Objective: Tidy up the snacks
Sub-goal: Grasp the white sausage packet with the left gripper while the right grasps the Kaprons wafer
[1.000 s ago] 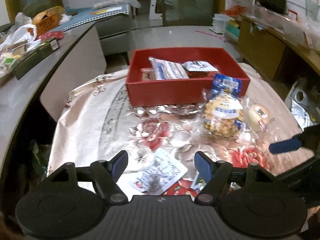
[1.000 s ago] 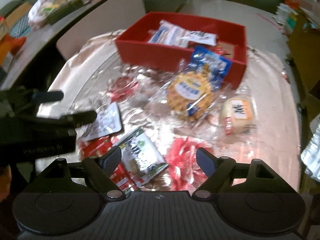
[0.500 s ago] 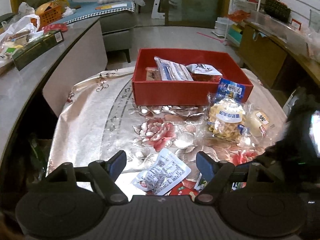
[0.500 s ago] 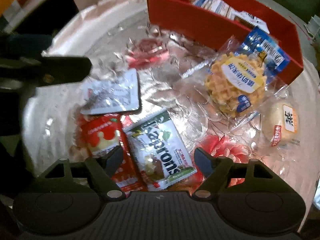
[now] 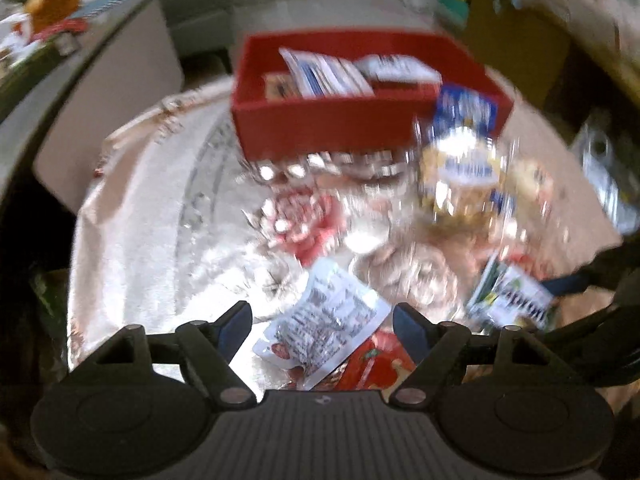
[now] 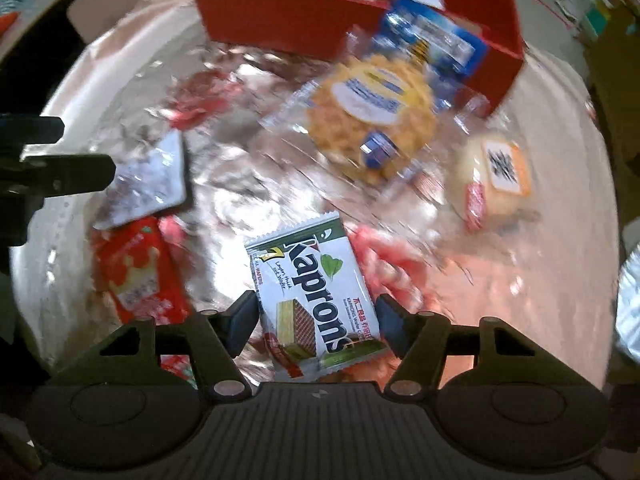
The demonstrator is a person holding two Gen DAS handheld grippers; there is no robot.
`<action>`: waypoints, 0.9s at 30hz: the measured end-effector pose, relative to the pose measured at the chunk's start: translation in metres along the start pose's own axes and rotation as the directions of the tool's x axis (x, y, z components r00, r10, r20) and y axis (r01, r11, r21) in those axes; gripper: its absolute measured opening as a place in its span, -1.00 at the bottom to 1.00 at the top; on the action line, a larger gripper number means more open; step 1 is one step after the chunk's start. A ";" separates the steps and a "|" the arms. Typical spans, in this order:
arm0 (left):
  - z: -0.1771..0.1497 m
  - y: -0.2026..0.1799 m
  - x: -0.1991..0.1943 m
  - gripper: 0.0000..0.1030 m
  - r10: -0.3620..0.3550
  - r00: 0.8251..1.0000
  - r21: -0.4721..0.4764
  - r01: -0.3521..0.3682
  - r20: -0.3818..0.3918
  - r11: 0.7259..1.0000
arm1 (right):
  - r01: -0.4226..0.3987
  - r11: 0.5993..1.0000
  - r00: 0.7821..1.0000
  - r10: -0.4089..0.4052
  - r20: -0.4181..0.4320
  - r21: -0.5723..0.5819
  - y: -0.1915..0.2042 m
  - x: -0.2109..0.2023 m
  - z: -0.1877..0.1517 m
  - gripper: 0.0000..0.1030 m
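A few snack packs already lie in the red box. More wait on the shiny flowered cloth. The right gripper is closing around the Kaprons wafer pack, but its pads do not press it yet. The left gripper stands open over a silver packet. The left view is blurry, so the labels are hard to read.

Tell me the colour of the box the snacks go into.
Red: the open box is plain red, clearest in the right wrist view.
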State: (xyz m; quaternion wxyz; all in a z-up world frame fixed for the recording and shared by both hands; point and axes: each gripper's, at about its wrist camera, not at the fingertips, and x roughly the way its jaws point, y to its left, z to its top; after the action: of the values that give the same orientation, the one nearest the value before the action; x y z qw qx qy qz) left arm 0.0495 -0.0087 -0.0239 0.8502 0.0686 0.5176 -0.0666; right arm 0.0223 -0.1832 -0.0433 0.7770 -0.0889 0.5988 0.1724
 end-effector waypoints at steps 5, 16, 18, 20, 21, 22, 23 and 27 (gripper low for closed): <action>0.005 -0.011 0.019 0.38 -0.009 1.000 0.161 0.012 -0.019 0.987 | -0.014 1.000 1.000 0.014 -0.011 0.007 -0.004 0.004 -0.003 0.40; -0.006 0.006 0.052 0.25 -0.041 0.991 0.151 0.061 -0.130 0.987 | -0.035 0.999 0.999 0.035 -0.015 0.013 0.007 0.012 -0.001 0.85; -0.009 0.008 0.049 0.12 -0.041 0.991 0.138 0.059 -0.130 0.989 | -0.037 0.999 0.999 0.037 -0.029 -0.013 0.013 0.017 0.000 0.98; -0.012 0.009 0.046 0.06 -0.043 0.991 0.118 0.058 -0.129 0.991 | -0.033 0.999 0.999 0.032 -0.032 -0.021 0.016 0.019 0.001 0.98; -0.014 0.008 0.045 0.05 -0.037 0.991 0.110 0.052 -0.127 0.993 | -0.034 0.999 0.999 0.034 -0.031 -0.023 0.016 0.018 0.001 0.95; -0.016 0.008 0.044 0.04 -0.029 0.992 0.099 0.041 -0.124 0.994 | -0.031 0.999 0.999 0.030 -0.029 -0.030 0.016 0.018 0.000 0.91; -0.017 0.006 0.043 0.03 -0.018 0.992 0.088 0.029 -0.121 0.996 | -0.008 0.999 1.000 0.007 -0.022 -0.051 0.018 0.016 -0.001 0.76; -0.018 -0.002 0.042 0.05 0.003 0.993 0.081 0.007 -0.114 0.997 | 0.043 0.996 0.999 -0.043 0.004 -0.084 0.020 0.012 -0.007 0.41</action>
State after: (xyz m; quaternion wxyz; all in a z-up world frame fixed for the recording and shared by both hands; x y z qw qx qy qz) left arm 0.0525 -0.0094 -0.0692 0.8156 0.1063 0.5624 -0.0844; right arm 0.0115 -0.1649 -0.0548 0.7767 -0.1342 0.5883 0.1805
